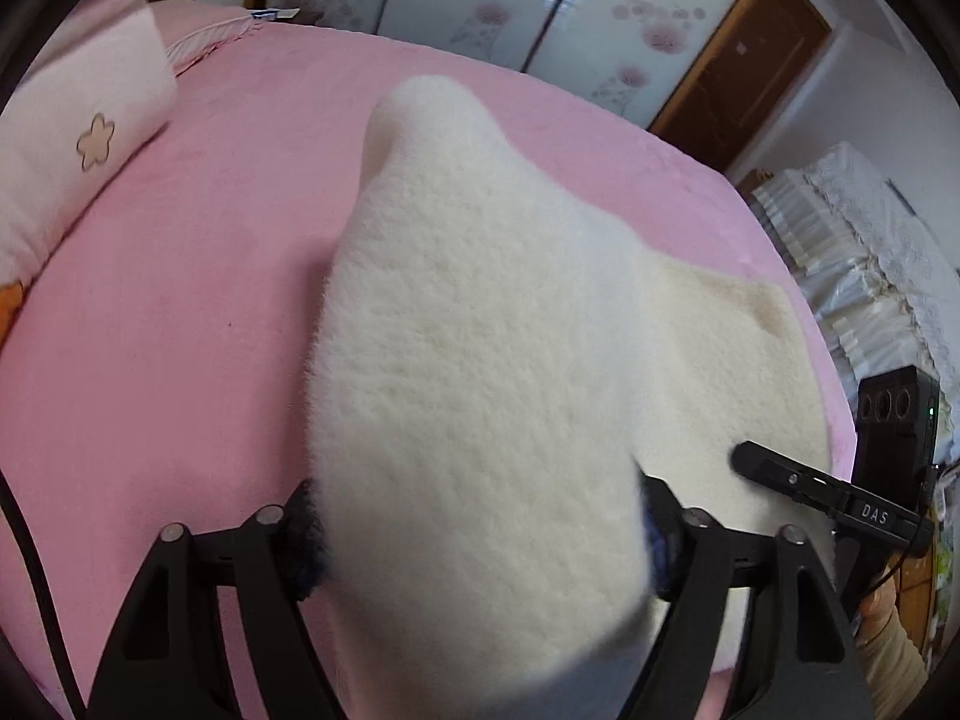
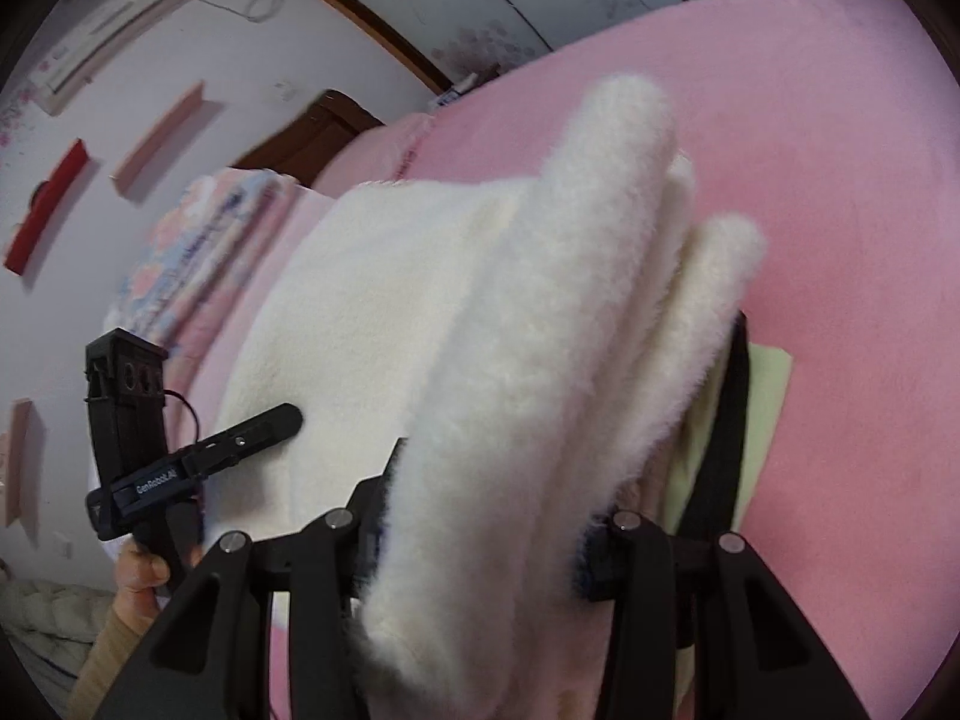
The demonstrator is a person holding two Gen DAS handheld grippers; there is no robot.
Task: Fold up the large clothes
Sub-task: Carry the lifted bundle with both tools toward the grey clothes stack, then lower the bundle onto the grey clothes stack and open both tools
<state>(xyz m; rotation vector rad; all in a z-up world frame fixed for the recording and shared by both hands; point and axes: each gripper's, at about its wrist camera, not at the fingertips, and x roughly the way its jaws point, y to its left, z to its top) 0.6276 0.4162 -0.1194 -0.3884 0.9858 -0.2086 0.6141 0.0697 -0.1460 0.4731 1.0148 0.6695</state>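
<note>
A thick white fleece garment (image 1: 480, 312) lies partly on the pink bed (image 1: 180, 300), and a bunched fold of it rises toward the camera. My left gripper (image 1: 480, 534) is shut on this fold, with fleece against both pads. In the right wrist view the same garment (image 2: 510, 330) shows several stacked fluffy layers. My right gripper (image 2: 480, 534) is shut on those layers. The two grippers sit side by side: a right gripper finger (image 1: 780, 471) rests over the flat part of the garment, and a left gripper finger (image 2: 258, 426) does the same.
A pale pink pillow (image 1: 78, 138) with a flower lies at the bed's left. Folded floral bedding (image 2: 198, 240) sits behind the garment. A pale green cloth (image 2: 762, 396) lies under the right side. Lace-covered furniture (image 1: 870, 252) stands past the bed's edge. A person's hand (image 2: 138, 576) holds the left gripper.
</note>
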